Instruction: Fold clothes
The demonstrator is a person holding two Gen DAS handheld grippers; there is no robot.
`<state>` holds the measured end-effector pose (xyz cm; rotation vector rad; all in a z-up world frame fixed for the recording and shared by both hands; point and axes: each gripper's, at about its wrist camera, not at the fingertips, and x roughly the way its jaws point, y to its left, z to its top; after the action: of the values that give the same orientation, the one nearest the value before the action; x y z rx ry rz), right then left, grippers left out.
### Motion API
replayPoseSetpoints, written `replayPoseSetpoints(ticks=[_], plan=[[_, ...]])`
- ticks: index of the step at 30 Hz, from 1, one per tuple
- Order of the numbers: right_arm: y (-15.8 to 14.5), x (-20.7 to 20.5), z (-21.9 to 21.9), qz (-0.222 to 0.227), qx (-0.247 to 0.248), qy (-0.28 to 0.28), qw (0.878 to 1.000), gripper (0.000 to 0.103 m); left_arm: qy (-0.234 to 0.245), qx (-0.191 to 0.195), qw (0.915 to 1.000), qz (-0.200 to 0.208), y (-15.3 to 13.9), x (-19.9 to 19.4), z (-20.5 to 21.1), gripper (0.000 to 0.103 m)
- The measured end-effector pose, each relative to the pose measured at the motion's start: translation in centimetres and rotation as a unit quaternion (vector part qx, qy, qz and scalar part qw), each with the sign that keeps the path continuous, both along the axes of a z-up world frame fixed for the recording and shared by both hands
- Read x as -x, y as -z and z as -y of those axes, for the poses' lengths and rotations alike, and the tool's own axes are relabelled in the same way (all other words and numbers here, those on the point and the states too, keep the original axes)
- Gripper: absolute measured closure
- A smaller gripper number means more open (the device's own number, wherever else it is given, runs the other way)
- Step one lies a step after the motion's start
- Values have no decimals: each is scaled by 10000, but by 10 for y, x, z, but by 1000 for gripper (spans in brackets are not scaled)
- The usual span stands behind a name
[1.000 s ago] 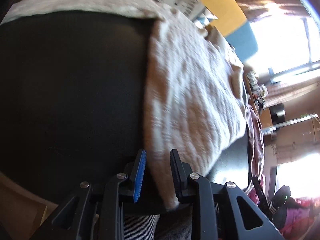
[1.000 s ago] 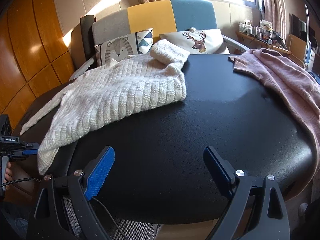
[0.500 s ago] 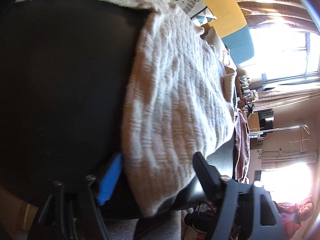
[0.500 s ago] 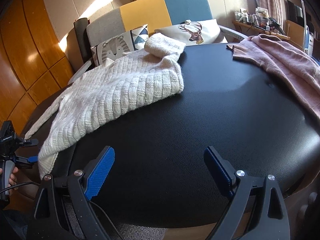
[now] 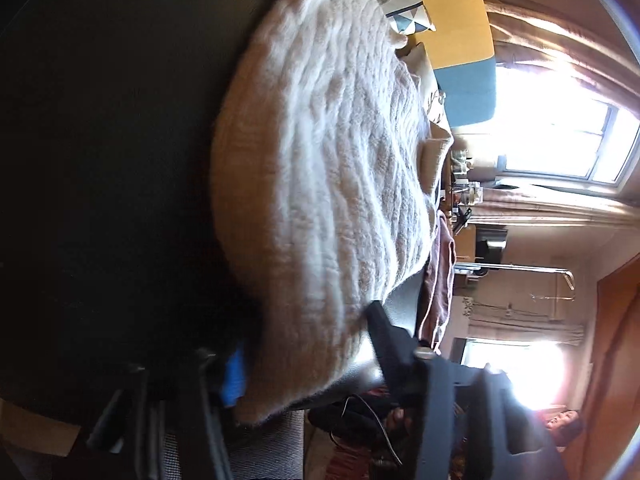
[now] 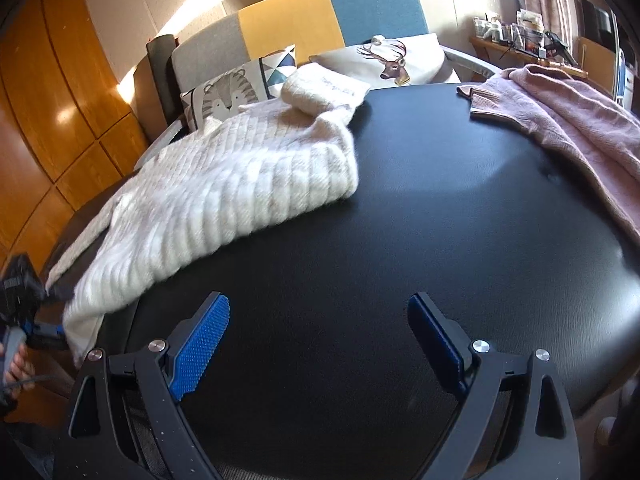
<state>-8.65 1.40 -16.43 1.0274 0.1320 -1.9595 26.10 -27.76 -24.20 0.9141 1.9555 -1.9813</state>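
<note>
Right gripper (image 6: 318, 340) hovers low over the bare black table (image 6: 400, 260), jaws spread wide, nothing between them. Left gripper (image 5: 304, 344) sits at the table's near-left edge, jaws apart, with the hem of the white knit sweater (image 6: 224, 192) lying between the fingers, not pinched. The sweater lies spread across the table's left side. A pink garment (image 6: 568, 120) drapes over the far right. Cushions (image 6: 396, 60) sit on the sofa behind.
</note>
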Motion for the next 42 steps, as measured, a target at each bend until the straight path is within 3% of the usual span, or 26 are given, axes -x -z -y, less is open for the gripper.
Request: replayPoseSetpoints(ticks=[3, 9, 17, 23, 25, 26, 32, 36, 38, 42], plan=[[3, 30, 10, 241, 144, -49, 9996, 11, -24, -51, 10000, -42, 5, 1, 1, 69], [25, 89, 42, 972, 348, -362, 9940, 34, -42, 19, 9997, -260, 1, 3, 9, 75], [35, 119, 87, 1302, 606, -1094, 9836, 35, -206, 154, 9984, -501, -3, 5, 28, 76], [40, 107, 105, 1999, 948, -1999, 9545, 41, -191, 205, 9980, -562, -3, 15, 36, 76], [40, 100, 110, 2066, 922, -2154, 9500, 71, -215, 244, 9979, -568, -5, 16, 40, 76], [39, 97, 110, 2106, 935, -2187, 9482, 75, -235, 272, 9977, -575, -7, 15, 42, 76], [-13, 90, 109, 2125, 1771, -2527, 9272, 79, -373, 506, 9959, -648, -24, 14, 60, 78], [-46, 107, 124, 2258, 2400, -2390, 9134, 81, -522, 752, 9929, -754, -40, 21, 80, 78], [-53, 112, 142, 2073, 2251, -2337, 9229, 81, -559, 787, 9926, -740, -39, 24, 87, 78], [-37, 112, 176, 1744, 1338, -2259, 9490, 80, -622, 825, 9925, -658, -34, 32, 99, 78]])
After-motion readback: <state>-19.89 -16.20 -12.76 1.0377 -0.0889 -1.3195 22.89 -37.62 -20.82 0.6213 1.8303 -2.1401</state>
